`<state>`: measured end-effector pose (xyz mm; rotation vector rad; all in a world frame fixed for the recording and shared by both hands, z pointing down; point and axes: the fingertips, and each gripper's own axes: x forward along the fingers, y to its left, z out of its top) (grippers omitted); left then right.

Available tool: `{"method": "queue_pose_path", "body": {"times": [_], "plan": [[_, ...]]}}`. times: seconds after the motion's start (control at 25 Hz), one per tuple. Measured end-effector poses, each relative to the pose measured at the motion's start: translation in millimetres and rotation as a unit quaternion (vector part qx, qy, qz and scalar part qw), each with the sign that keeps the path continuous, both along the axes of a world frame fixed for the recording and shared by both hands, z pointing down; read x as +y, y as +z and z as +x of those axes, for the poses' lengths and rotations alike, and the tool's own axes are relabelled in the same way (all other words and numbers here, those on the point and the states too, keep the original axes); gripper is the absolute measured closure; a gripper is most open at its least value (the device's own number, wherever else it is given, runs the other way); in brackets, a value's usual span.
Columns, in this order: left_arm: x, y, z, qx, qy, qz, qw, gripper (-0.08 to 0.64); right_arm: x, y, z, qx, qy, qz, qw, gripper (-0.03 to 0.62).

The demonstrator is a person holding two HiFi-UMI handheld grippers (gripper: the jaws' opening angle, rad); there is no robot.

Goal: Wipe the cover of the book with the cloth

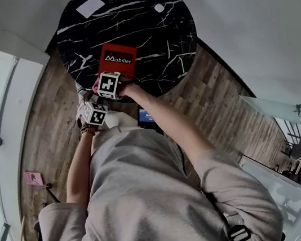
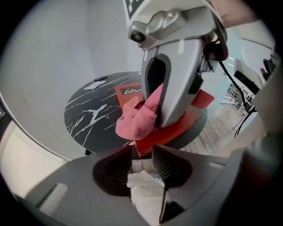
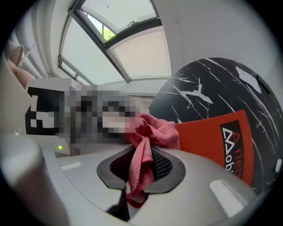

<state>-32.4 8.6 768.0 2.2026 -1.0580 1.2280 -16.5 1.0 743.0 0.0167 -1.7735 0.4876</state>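
- The book (image 1: 117, 57) lies at the near edge of the round black marbled surface (image 1: 145, 20), and its near corner appears to be carried out past the rim toward the person.
- The jaws of the right gripper (image 3: 142, 154) are pinched on the pink cloth (image 3: 155, 130). A strip is clamped between the pads, and the bunched remainder is pushed out ahead of the tips.
- In the left gripper view that bunch is seen pressed on the red cover, at its near left part.
- The coming move turns on one relation. From the right jaws, the bare cover is spread ahead and off to the right, toward the printed title.
- A stroke away from the person and rightward across the cover is therefore judged to be called for.
- The left gripper (image 2: 142, 152) is set at the book's near corner, which is taken in between the jaw tips. The jaws are fairly wide and are judged to be closed on that corner as a steadying hold, though firm contact is not plainly shown.
- A white crumpled piece (image 2: 144, 190) is lodged lower in that gap, and what it is cannot be told.
- The book's long axis cannot be settled, because part of it is hidden under the grippers.
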Motion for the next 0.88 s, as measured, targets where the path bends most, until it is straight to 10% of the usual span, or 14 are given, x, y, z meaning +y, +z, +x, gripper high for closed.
{"method": "queue_pose_path", "body": {"times": [0.28, 0.56, 0.68, 0.88], "plan": [[11, 1, 5, 0.002, -0.001, -0.022, 0.9997, 0.401, 33, -8, -7, -0.059, -0.003, -0.071, 0.996, 0.515], [26, -36, -17, 0.001, 0.028, 0.005, 0.9996, 0.391, 10, -90, 7, -0.244, 0.118, -0.066, 0.96, 0.508], [10, -83, -20, 0.036, 0.017, 0.069, 0.9969, 0.396, -26, -161, 27, -0.341, 0.216, 0.026, 0.914, 0.509], [-26, -194, -5, 0.1, 0.025, 0.21, 0.9724, 0.416, -42, -285, 80, -0.449, 0.353, 0.212, 0.793, 0.508]]}}
